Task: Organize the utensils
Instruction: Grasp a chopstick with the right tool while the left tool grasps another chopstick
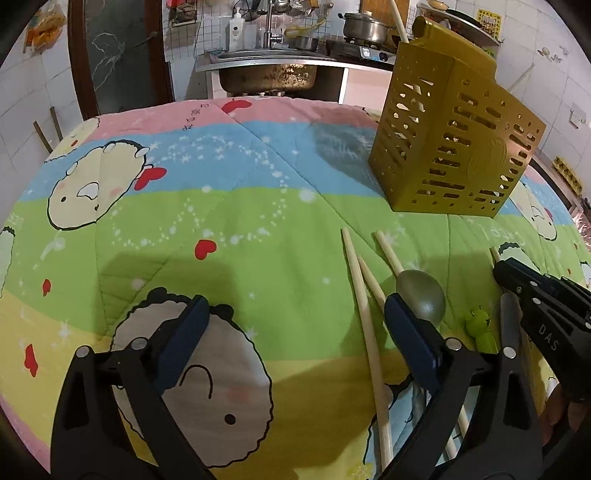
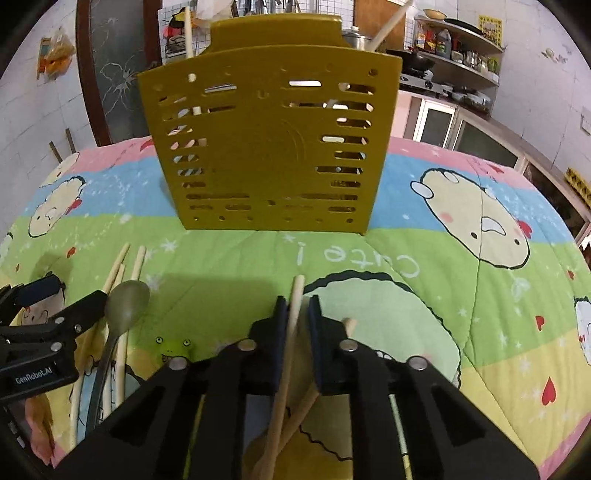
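Observation:
A gold slotted utensil holder (image 1: 454, 147) stands on the quilt and fills the upper middle of the right wrist view (image 2: 269, 147), with chopsticks standing in it. My right gripper (image 2: 295, 306) is shut on a wooden chopstick (image 2: 291, 332) in front of the holder. A second chopstick (image 2: 349, 325) lies beside it. My left gripper (image 1: 295, 332) is open and empty, low over the quilt. Loose chopsticks (image 1: 364, 295) and a metal spoon (image 1: 421, 295) lie by its right finger; the spoon also shows in the right wrist view (image 2: 125, 302). A green frog-handled utensil (image 1: 480, 328) lies beside the spoon.
A cartoon-print quilt (image 1: 221, 221) covers the table. Behind it are a steel sink (image 1: 269, 70), a stove with a pot (image 1: 364, 27), and shelves (image 2: 454, 55) at the right. The right gripper's body (image 1: 543, 314) shows at the right of the left wrist view.

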Available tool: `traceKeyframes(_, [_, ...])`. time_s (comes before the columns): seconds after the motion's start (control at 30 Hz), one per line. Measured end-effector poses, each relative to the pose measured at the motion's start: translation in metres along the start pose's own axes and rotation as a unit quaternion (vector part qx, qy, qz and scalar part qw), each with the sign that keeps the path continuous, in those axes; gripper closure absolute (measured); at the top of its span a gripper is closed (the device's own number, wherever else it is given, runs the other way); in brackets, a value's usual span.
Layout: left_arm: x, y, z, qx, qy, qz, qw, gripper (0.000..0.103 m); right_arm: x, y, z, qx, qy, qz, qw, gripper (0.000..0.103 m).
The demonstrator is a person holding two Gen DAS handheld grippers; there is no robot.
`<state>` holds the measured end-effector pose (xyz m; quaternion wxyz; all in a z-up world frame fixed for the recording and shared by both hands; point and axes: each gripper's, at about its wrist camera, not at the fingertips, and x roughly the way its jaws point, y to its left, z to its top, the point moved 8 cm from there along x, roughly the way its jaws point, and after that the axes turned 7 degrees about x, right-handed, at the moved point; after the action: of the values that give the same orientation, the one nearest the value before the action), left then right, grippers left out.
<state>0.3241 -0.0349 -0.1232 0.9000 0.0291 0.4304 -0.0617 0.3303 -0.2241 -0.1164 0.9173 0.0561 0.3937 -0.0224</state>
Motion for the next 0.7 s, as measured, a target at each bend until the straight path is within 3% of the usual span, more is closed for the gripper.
traceKeyframes(0.23, [0.004, -0.003, 0.001, 0.003, 0.004, -0.001, 1.0000, 0.020, -0.003, -0.005, 0.001, 0.009, -0.005, -0.004, 1.000, 0.095])
traceKeyframes(0.3, [0.004, -0.009, 0.003, 0.013, 0.003, -0.006, 0.9999, 0.028, -0.003, -0.008, 0.002, 0.011, -0.004, -0.003, 1.000, 0.095])
traceKeyframes(0.43, [0.008, -0.022, 0.003, 0.048, 0.004, 0.006, 0.9988, 0.036, -0.002, -0.012, 0.001, 0.020, -0.003, 0.001, 1.000, 0.095])
traceKeyframes(0.7, [0.014, -0.028, 0.011, 0.045, 0.005, 0.010, 0.9989, 0.056, -0.002, -0.014, 0.001, 0.025, -0.005, 0.001, 1.000, 0.095])
